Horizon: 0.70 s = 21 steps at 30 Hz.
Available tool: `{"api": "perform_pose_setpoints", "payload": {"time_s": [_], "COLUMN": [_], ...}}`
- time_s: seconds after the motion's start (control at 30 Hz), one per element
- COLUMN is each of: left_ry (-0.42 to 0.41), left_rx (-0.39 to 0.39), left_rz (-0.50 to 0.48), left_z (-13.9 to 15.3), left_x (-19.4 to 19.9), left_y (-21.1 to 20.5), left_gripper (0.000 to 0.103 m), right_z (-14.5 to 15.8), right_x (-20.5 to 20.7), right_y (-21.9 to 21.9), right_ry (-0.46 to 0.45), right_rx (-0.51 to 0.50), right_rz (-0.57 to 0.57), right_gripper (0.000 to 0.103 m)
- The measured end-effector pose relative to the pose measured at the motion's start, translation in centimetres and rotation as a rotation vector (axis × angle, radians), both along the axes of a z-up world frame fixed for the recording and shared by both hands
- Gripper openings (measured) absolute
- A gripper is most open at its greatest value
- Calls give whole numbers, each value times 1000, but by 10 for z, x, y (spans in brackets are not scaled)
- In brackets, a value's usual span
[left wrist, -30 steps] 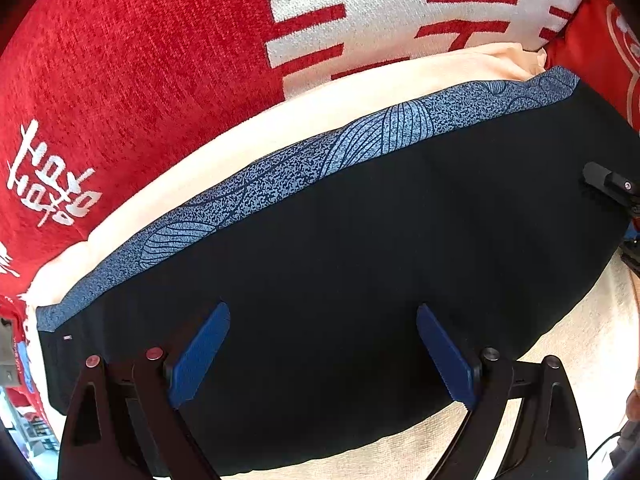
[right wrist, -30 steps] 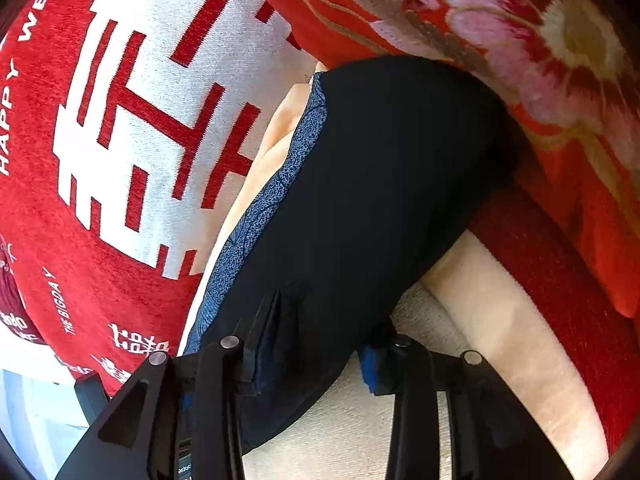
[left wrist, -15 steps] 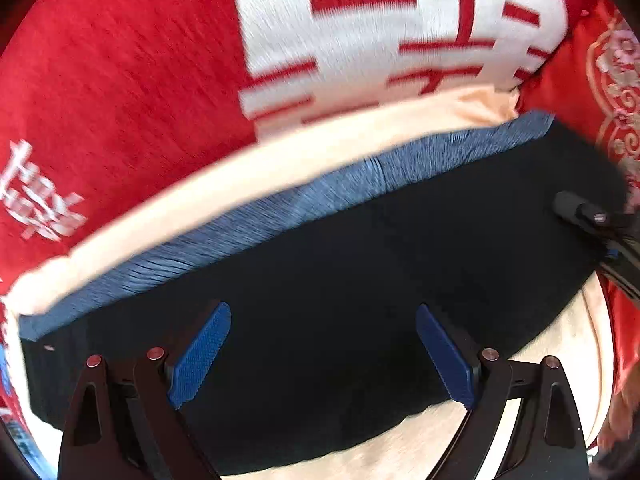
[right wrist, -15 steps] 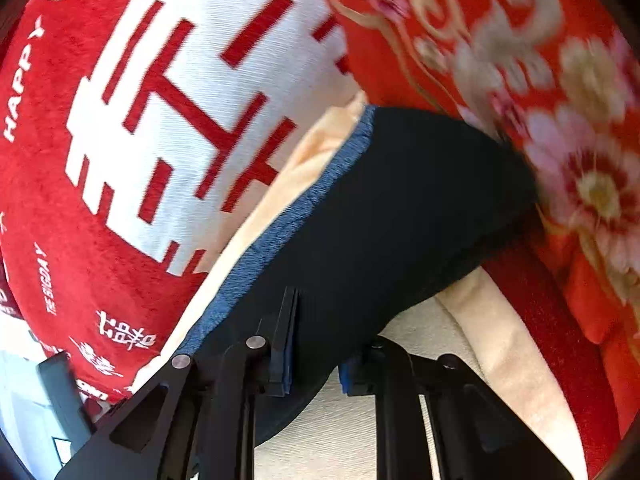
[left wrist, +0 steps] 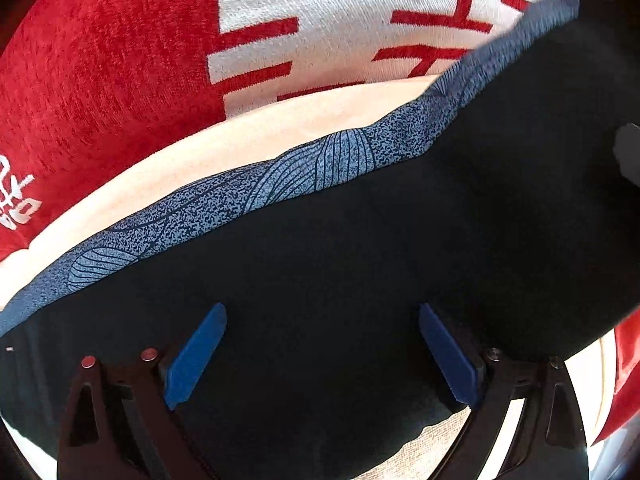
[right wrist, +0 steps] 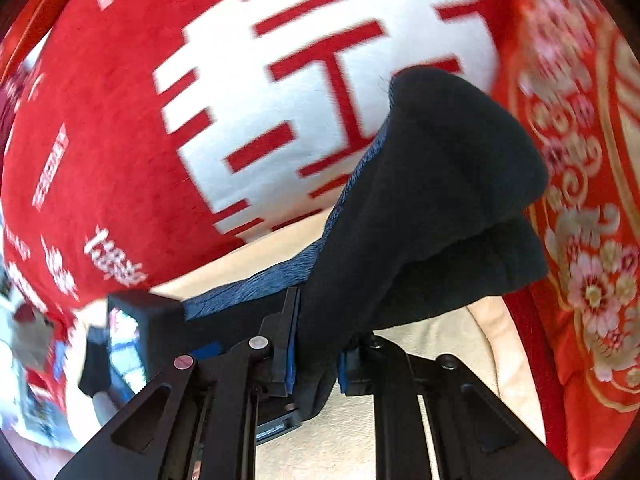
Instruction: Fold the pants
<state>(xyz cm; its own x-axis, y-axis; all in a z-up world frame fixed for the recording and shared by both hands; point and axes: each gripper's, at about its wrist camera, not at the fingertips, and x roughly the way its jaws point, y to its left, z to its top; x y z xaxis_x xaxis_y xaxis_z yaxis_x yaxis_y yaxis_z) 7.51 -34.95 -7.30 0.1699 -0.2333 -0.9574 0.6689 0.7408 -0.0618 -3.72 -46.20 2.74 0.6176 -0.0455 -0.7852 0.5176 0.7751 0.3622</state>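
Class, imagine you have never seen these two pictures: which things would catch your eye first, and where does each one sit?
First the black pants, one end bunched and lifted in the middle of the right view, pinched in the right tongs. Then their blue patterned band, running slantwise across the left view above the open left tongs. Behind both lies the red blanket with its big white and red emblem.

A plush red blanket with a big white panel of red block characters [right wrist: 304,92] covers most of the bed, small white lettering scattered toward its left edge. Over it lies a pale cream towel-like cloth [left wrist: 224,148]. Along the right edge runs a red embroidered floral quilt [right wrist: 592,264], all brightly lit.
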Motion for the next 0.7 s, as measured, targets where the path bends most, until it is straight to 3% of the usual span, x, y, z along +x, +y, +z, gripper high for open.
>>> {"api": "perform_pose_setpoints", "payload": {"time_s": [0.13, 0.23, 0.37, 0.47, 0.7], "left_ry": [46, 36, 0, -25, -26], "left_rx": [-14, -35, 0, 46, 114], "left_rz": [67, 117, 176, 223, 361], "left_z": [14, 31, 44, 45, 33], "left_x": [13, 24, 48, 68, 97], "left_y": [31, 79, 155, 208, 288], "left_gripper": [98, 98, 97, 98, 97], "right_z": [23, 32, 31, 13, -73], "right_x": [12, 23, 46, 69, 108], "right_y": [38, 71, 130, 186, 303], "right_ry": [41, 80, 145, 226, 492], "right_rx": [-126, -214, -332, -447, -772], "right_rz": [82, 150, 251, 336, 548], "right_gripper": [16, 16, 19, 22, 39]}}
